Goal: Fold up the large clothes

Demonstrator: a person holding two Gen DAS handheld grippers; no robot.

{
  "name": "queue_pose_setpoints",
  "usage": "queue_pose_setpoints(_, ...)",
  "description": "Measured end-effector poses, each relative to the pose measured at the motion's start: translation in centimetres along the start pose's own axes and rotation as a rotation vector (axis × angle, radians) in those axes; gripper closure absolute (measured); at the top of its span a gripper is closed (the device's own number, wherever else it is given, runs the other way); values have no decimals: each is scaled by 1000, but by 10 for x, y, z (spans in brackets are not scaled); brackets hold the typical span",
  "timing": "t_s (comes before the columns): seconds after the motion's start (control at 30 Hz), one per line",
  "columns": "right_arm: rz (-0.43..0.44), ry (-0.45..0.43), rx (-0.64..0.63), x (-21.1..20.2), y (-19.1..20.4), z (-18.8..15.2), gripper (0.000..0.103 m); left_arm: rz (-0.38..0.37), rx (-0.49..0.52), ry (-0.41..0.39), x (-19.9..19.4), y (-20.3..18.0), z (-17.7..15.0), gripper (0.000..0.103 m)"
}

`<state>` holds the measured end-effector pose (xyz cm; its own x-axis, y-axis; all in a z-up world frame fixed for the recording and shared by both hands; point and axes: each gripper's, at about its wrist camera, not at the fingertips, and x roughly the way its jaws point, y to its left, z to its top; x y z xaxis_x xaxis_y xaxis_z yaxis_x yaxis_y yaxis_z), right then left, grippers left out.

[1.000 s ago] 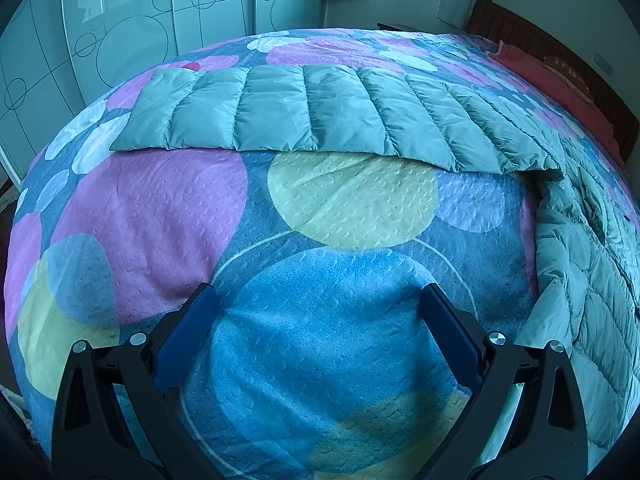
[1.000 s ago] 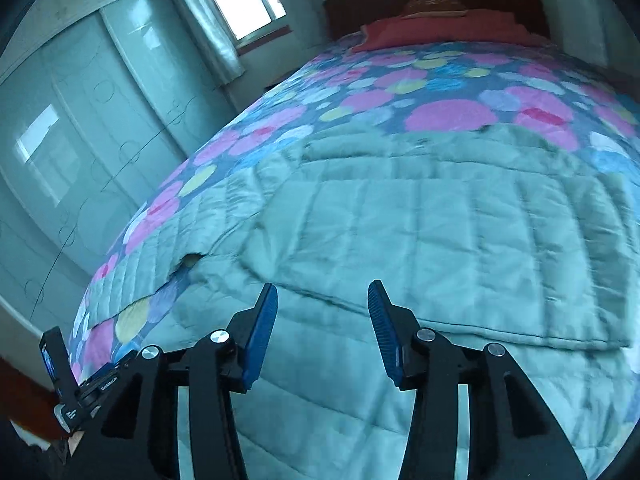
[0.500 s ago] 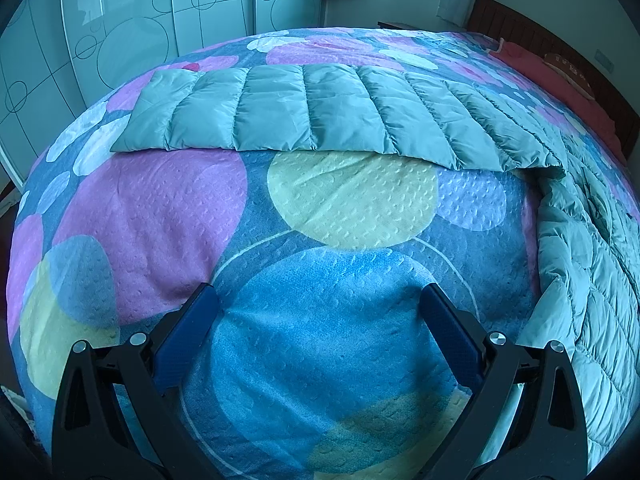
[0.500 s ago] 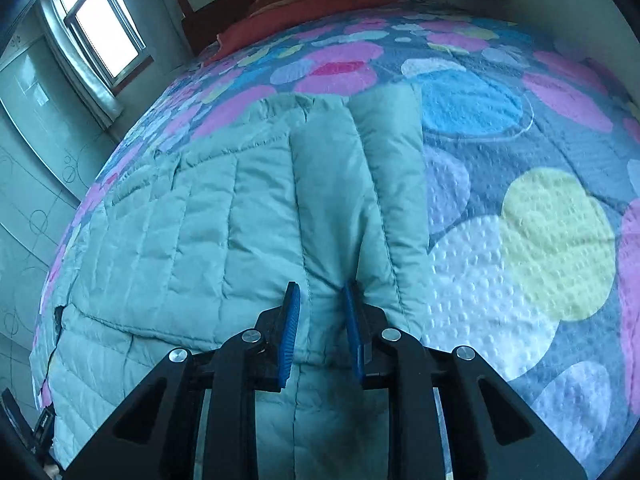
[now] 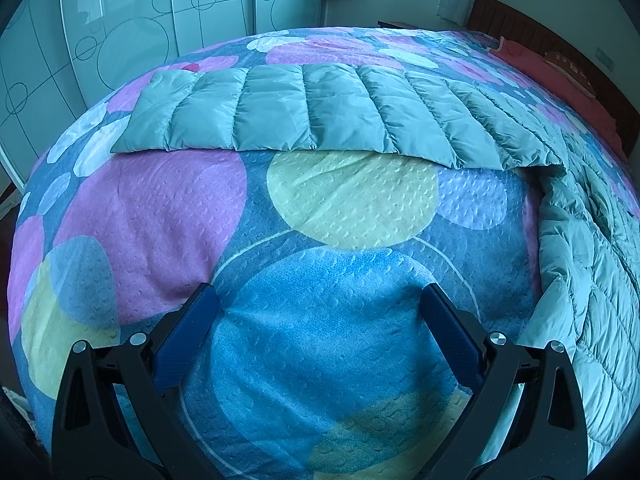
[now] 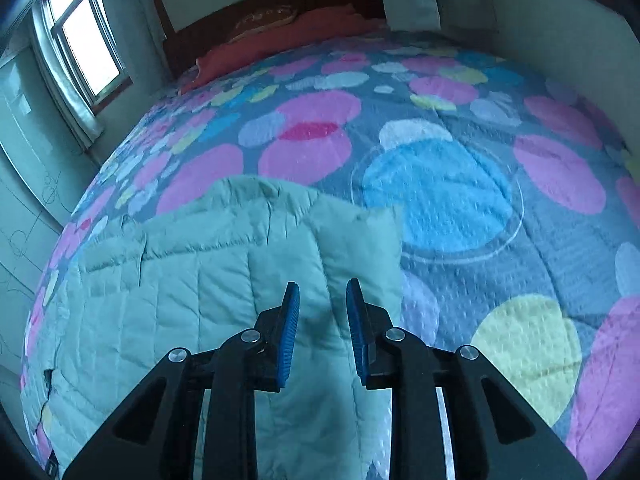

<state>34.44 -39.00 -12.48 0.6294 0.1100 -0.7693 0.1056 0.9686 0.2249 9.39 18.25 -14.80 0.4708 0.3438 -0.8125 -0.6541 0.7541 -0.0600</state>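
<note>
**Puffy jacket half laid out, right claw easing apart over the folded sleeve**

A pale green quilted down jacket (image 6: 168, 304) lies spread on a bed covered by a bedspread (image 6: 440, 200) printed with large pink, blue and yellow circles. In the right wrist view, one sleeve (image 6: 352, 248) lies folded over the jacket's body near its right edge. In the left wrist view, the other sleeve (image 5: 312, 112) stretches out flat across the bedspread, away from the body.

The right claw (image 6: 322, 312) hovers over the folded sleeve, its jaws narrow and opening; fabric shows in the gap, but the pads do not seem to press on it. The left claw (image 5: 320, 328) is released, jaws wide, above bare bedspread and holding nothing.

Likely risks: the padded filling is springy and the shell looks slick, so the folded sleeve may creep back open once let go. A later pinch may catch only the top layer and drag the fold askew. The soft bed gives little support for a crisp crease.

No brand, label or writing can be read on anything.
</note>
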Motion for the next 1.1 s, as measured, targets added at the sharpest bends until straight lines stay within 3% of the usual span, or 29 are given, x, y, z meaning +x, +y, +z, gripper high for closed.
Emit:
queue_pose_setpoints(0.07, -16, 10, -1, 15, 0, 9, 72, -1, -1, 0, 0, 1, 0, 2)
queue_pose_setpoints(0.2, -24, 114, 25, 61, -7, 7, 72, 0, 1, 0, 0, 1, 0, 2)
queue_pose_setpoints(0.33, -44, 93, 9, 42, 2, 6, 72, -2, -1, -1, 0, 1, 0, 2)
queue_pose_setpoints(0.4, -33, 62, -6, 18, 11, -4, 61, -1, 0, -1, 0, 0, 0, 2)
queue_pose_setpoints(0.47, -29, 15, -24, -9, 19, -21, 43, -2, -1, -2, -1, 0, 0, 2)
queue_pose_setpoints(0.53, -13, -29, -21, -39, 26, -50, 39, -1, 0, -2, 0, 0, 0, 2)
queue_pose_setpoints(0.7, -25, -58, -34, -56, 43, -89, 39, -2, -1, -2, -1, 0, 0, 2)
queue_pose_setpoints(0.83, -27, -41, -48, -41, 58, -94, 39, -2, -1, -2, -1, 1, 0, 2)
queue_pose_setpoints(0.93, -77, -33, -110, -25, 70, -102, 39, 0, 0, -1, -1, 0, -1, 2)
queue_pose_setpoints(1.1, -79, -12, -104, -3, 63, -115, 36, 4, 4, 2, -1, -1, 0, 2)
